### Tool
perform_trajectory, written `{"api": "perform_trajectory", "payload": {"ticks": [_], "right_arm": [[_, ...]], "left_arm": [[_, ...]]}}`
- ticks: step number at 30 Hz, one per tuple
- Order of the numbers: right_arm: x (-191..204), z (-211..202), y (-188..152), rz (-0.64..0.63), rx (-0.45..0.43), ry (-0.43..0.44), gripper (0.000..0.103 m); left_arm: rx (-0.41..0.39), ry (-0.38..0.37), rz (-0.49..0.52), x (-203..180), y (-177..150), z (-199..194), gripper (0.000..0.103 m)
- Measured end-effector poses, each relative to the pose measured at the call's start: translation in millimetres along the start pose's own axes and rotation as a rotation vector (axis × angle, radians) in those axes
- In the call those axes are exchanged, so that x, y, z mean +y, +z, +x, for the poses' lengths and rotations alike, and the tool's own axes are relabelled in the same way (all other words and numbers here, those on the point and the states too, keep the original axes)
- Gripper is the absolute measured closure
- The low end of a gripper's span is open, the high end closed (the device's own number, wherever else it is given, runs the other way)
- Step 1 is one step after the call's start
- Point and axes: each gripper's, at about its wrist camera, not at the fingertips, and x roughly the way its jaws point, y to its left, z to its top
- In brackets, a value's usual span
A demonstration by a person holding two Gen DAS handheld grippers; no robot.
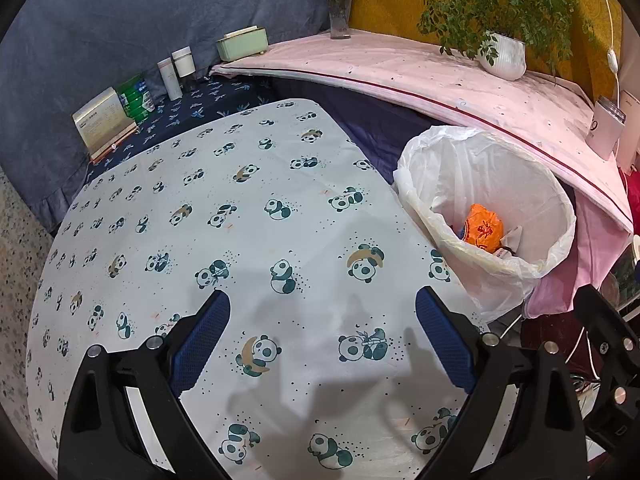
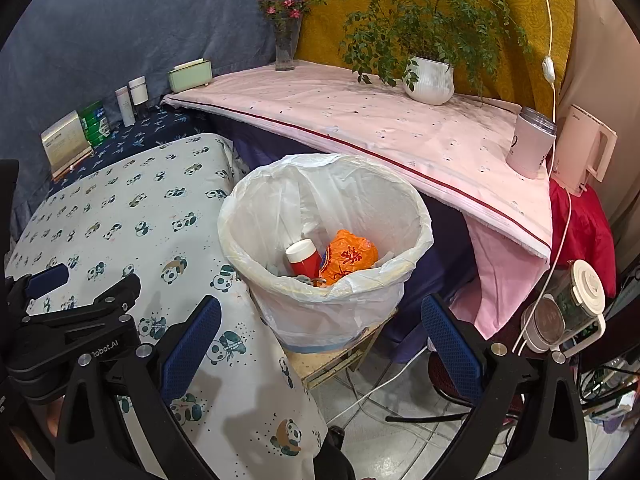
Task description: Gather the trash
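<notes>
A white bin (image 2: 328, 304) lined with a clear plastic bag stands beside the panda-print table (image 2: 132, 216). In it lie an orange crumpled wrapper (image 2: 348, 258) and a red bottle with a white cap (image 2: 302, 258). In the left wrist view the bin (image 1: 500, 280) shows at the right with the orange wrapper (image 1: 482, 228) inside. My left gripper (image 1: 322, 344) is open and empty above the panda cloth (image 1: 240, 220). My right gripper (image 2: 320, 344) is open and empty, just in front of the bin. The left gripper also shows in the right wrist view (image 2: 72, 312) at the left.
A pink-covered shelf (image 2: 360, 120) behind the bin holds a potted plant (image 2: 430, 80), a flower vase (image 2: 285, 48), a mug (image 2: 530, 148) and a kettle (image 2: 584, 152). Boxes and bottles (image 1: 136, 104) line the far table edge. Cables (image 2: 380, 392) lie on the tiled floor.
</notes>
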Motion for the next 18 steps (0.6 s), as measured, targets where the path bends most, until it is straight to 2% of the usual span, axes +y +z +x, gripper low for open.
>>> {"api": "perform_trajectory", "payload": {"ticks": [13, 18], "right_arm": [[3.8, -0.3, 0.0, -0.004, 0.000, -0.001, 0.006], [4.0, -0.3, 0.1, -0.005, 0.001, -0.001, 0.006]], "left_arm": [[0.011, -0.007, -0.016, 3.2, 0.1, 2.9, 0.013], [0.014, -0.035, -0.020, 4.1, 0.3, 4.0, 0.013]]}}
